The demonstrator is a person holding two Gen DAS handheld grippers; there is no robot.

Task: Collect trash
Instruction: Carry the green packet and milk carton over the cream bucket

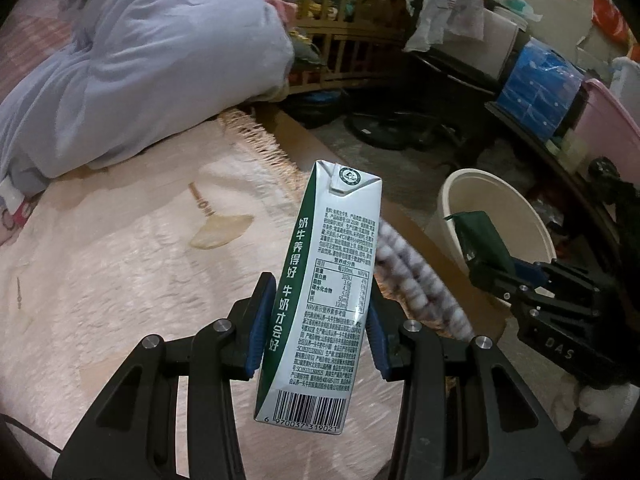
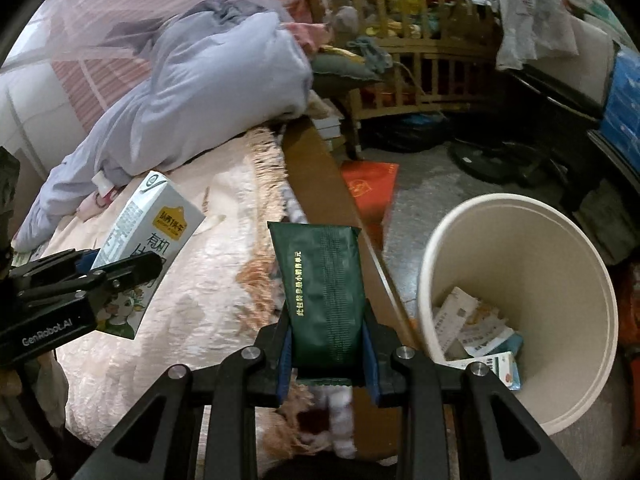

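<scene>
Green-and-white card fills the middle of the left wrist view: a milk carton (image 1: 320, 300) stands nearly upright, its top tipped a little to the right, pinched between the blue pads of the left gripper (image 1: 316, 332). The fingers (image 1: 258, 328) press on its two narrow sides around mid-height, so the barcode end hangs below them and the folded top rises above, over the pink blanket (image 1: 120, 280) on the bed. To the right, the right gripper (image 1: 496, 268) holds a dark green packet (image 1: 480, 236) just in front of the rim of a cream waste bin (image 1: 528, 208) that sits on the floor beside the bed. A pale blue quilt (image 1: 140, 72) is heaped at the back of the bed, with a wooden crib (image 1: 340, 40) behind it. In the right wrist view the dark green packet (image 2: 324, 296) stands upright between the right gripper (image 2: 328, 356) pads, gripped near its lower end, most of its length reaching above the fingers (image 2: 370, 356). It is held over the bed's edge, left of the waste bin (image 2: 600, 280), whose bottom holds several crumpled cartons and wrappers (image 2: 476, 332). At the left, the left gripper (image 2: 116, 272) clamps the milk carton (image 2: 148, 232) tilted above the pink blanket (image 2: 220, 280).
</scene>
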